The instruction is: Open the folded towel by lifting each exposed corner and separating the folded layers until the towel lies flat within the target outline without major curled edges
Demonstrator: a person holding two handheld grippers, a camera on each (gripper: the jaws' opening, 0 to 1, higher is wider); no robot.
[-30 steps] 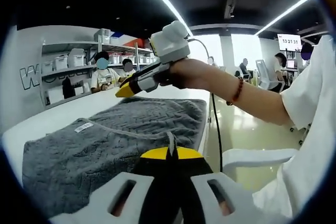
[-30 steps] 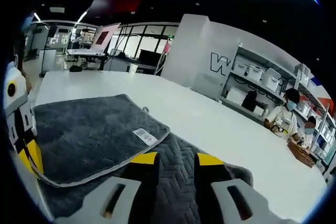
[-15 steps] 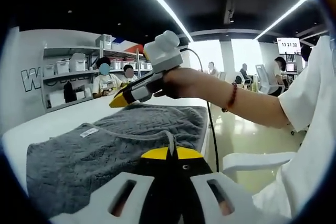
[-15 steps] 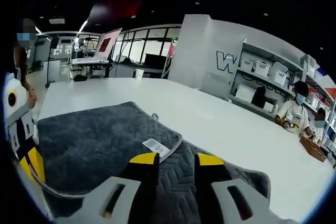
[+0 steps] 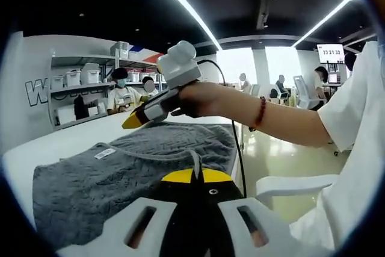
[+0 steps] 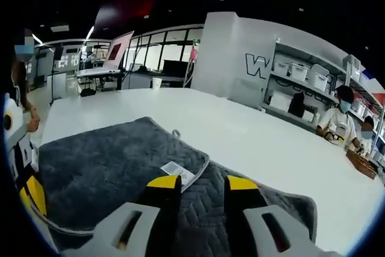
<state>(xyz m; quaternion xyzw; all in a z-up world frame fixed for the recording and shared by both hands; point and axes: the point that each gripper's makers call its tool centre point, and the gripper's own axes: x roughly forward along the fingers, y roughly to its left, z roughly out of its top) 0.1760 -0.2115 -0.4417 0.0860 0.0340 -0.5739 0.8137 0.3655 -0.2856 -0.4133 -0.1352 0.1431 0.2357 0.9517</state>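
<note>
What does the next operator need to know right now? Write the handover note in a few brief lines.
Left gripper: jaws shut on the towel, pinching an edge at the near side of the table.
Right gripper: jaws open, holding nothing, above the towel near its white label.
Towel: grey, on the white table, one layer folded over another; the upper layer's edge with the label crosses the middle.
Done: one edge gripped by the left gripper.
Left: take the folded layer's exposed corner with the right gripper, peel it open and spread the towel flat. I can see no target outline on the table.
</note>
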